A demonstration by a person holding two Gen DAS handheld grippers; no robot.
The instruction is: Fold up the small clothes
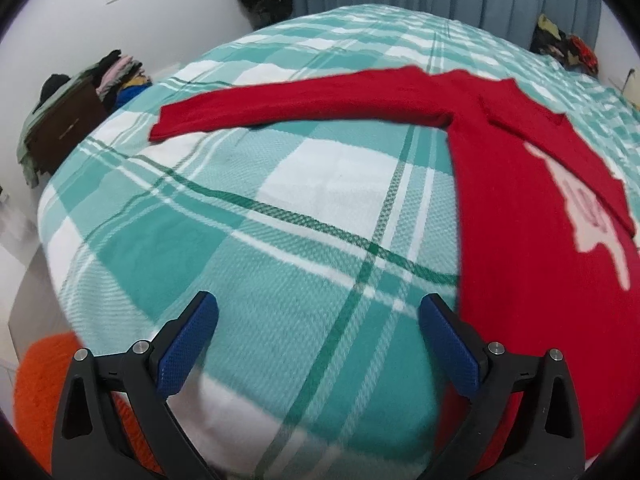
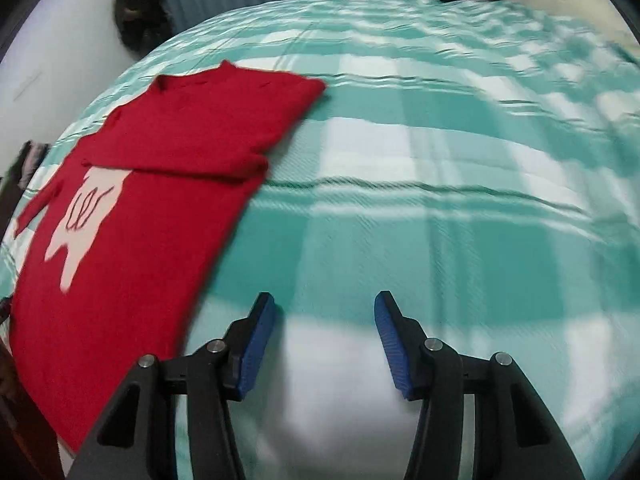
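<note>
Both my tongs, left gripper [image 1: 318,312] and right gripper [image 2: 324,312], are hanging open, holding nothing; I'm aiming to pinch the red sweater [image 1: 532,208]'s outstretched sleeve [image 1: 280,106] at what looks like its cuff, then fold inward.

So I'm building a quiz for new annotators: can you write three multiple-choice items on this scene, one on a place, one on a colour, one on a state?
1. Where does the red sweater lie?
A. on the checked blanket
B. on the floor
C. on a chair

2. What colour is the figure on the sweater's front?
A. black
B. pale, whitish
C. yellow

3. How do the sweater's sleeves lie?
A. both folded in
B. both spread out
C. one folded across the chest, one stretched out

Key: 1 A, the blanket shows all around it. 2 B, it is a pale shape with dark lines. 3 C, the folded sleeve crosses the chest in the right wrist view, and the other sleeve lies straight in the left wrist view.
</note>
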